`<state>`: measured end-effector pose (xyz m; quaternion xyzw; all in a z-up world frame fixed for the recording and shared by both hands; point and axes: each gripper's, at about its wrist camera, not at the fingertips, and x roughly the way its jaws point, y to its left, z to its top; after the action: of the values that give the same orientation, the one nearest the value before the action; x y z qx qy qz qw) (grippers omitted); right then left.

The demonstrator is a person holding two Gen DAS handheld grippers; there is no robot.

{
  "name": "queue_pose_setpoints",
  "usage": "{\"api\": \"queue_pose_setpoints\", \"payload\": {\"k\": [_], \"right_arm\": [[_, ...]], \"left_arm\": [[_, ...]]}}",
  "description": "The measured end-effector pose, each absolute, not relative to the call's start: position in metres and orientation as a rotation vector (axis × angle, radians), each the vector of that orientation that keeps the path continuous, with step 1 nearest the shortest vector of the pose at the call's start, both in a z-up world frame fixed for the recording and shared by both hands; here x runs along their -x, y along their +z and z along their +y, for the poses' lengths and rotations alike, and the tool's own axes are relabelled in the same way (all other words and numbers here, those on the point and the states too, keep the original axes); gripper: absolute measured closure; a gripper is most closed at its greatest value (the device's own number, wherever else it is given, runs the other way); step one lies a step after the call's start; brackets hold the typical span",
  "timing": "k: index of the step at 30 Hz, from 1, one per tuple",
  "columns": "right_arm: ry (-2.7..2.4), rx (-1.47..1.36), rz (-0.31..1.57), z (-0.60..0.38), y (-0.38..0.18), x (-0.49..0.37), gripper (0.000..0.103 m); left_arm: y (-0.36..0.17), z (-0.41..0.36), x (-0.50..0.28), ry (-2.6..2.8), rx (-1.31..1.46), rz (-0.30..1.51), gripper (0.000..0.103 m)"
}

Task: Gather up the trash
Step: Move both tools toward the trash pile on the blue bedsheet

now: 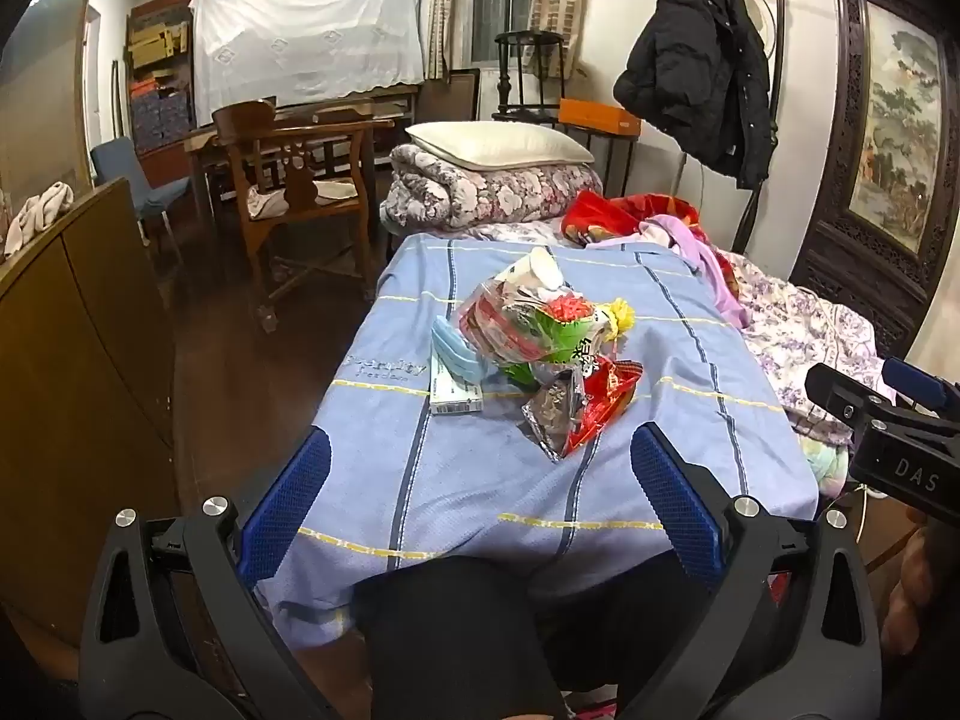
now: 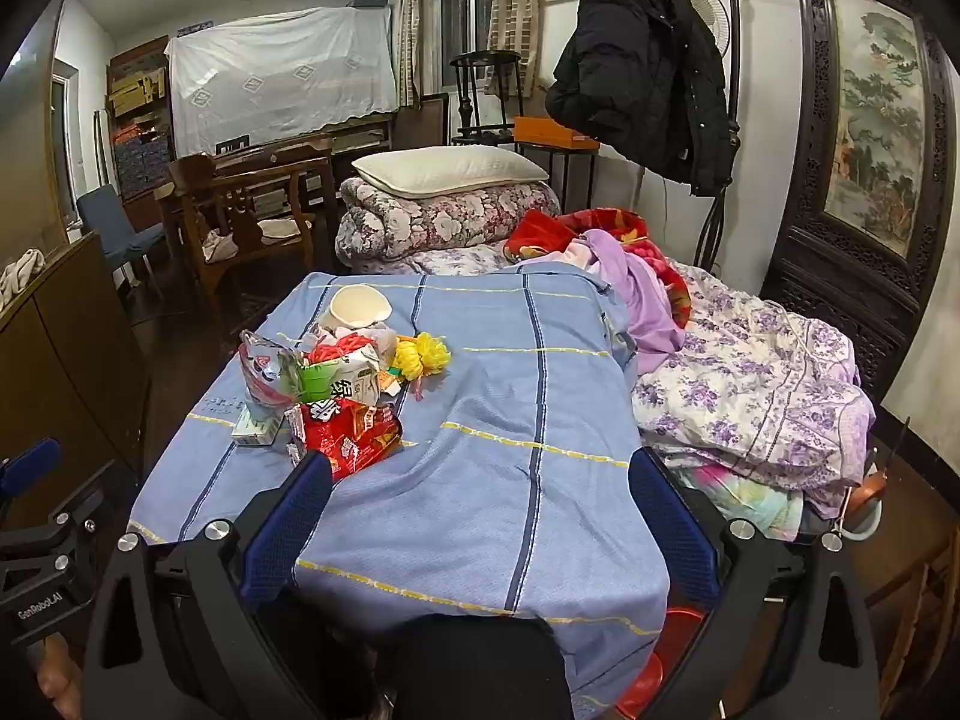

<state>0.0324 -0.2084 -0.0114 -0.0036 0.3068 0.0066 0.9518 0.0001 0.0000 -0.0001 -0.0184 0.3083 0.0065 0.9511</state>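
Right now both claws, left claw (image 1: 480, 492) and right claw (image 2: 480, 510), gape wide and empty over the blue cloth (image 1: 600, 480) on the counter. My worry: the trash (image 1: 540, 348) is a loose heap (wrappers, cup (image 2: 360, 307), slim box (image 1: 455, 391)) left of centre, so one pinch could scatter it or snag cloth. Its long axis runs away from me; the cup mouth faces up.
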Motion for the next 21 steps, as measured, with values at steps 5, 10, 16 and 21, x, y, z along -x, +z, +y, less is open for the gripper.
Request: {"api": "queue_pose_setpoints", "payload": {"k": [5, 10, 16, 21], "right_arm": [[0.013, 0.010, 0.625, -0.208, -0.011, -0.032, 0.006], [0.010, 0.000, 0.613, -0.211, -0.008, -0.030, 0.006], [0.017, 0.004, 0.614, -0.206, -0.011, -0.030, 0.006], [0.029, 0.017, 0.616, -0.206, -0.010, -0.030, 0.006]], "left_arm": [[0.000, -0.002, 0.000, 0.004, 0.029, 0.628, 0.007], [-0.007, 0.002, -0.004, 0.007, 0.035, 0.638, 0.007], [-0.014, 0.005, -0.004, 0.013, 0.039, 0.641, 0.007], [-0.011, 0.005, -0.006, 0.018, 0.039, 0.646, 0.007]]}}
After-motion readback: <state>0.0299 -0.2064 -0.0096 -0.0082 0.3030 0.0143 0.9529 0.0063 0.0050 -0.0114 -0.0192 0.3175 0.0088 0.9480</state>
